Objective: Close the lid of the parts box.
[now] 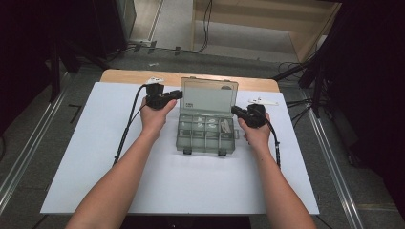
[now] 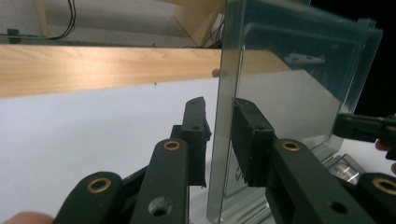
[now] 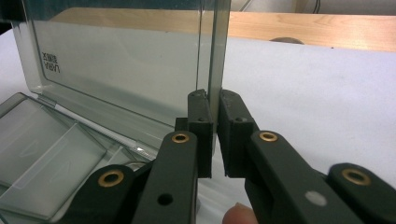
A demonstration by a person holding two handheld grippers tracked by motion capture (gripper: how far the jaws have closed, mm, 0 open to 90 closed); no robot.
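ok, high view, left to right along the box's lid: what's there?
left gripper → clear lid of the compartment box → right gripper → small white part on the white table sheet.

High view: I look steeply down on the table (image 1: 95, 181) from above.
Gripper views: close, level along each gripper's jaws.
Shared: the box lid (image 1: 208, 95) (image 2: 299, 93) (image 3: 130, 70).
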